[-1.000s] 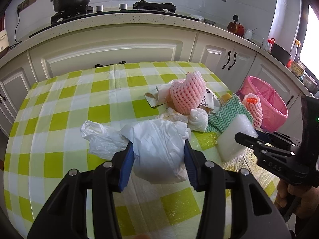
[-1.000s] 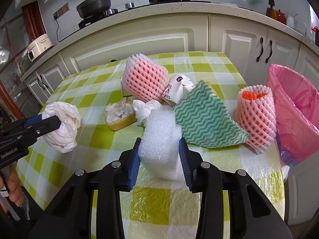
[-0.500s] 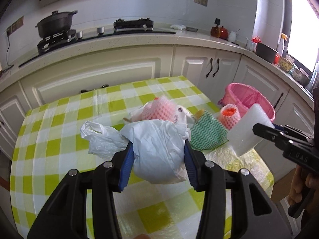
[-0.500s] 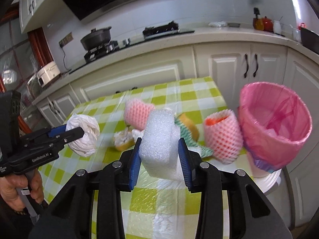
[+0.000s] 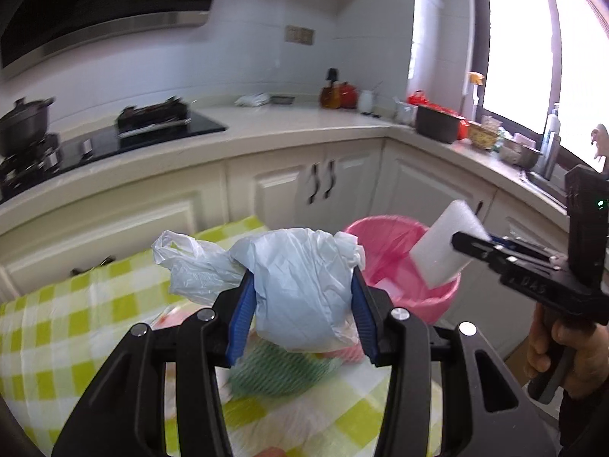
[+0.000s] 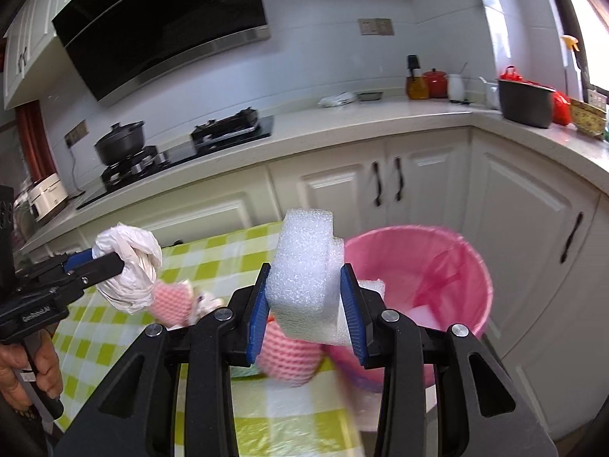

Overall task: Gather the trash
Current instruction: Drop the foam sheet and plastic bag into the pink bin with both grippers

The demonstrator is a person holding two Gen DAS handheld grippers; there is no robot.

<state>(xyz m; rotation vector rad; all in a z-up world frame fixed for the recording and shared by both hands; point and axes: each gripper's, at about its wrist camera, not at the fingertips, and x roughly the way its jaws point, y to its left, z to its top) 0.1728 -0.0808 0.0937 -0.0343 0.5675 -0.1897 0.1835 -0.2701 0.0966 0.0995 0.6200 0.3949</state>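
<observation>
Both loads have come up off the table since 1 second ago and now ride toward the bin. The left gripper [image 5: 302, 306] is clenched on a crumpled white bag [image 5: 300, 285]; the right gripper [image 6: 306, 310] clamps a white foam block [image 6: 304, 278]. Beyond them, past the table's [image 5: 49, 327] far corner, the pink-lined bin [image 6: 449, 266] stands open, so 2 drops should follow.

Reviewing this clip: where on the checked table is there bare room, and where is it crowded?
Bare cloth on the table runs from the pink foam net out to the left edge. The end near the pink bin is crowded with another foam net and a green cloth. Both tongs carry trash above it.
</observation>
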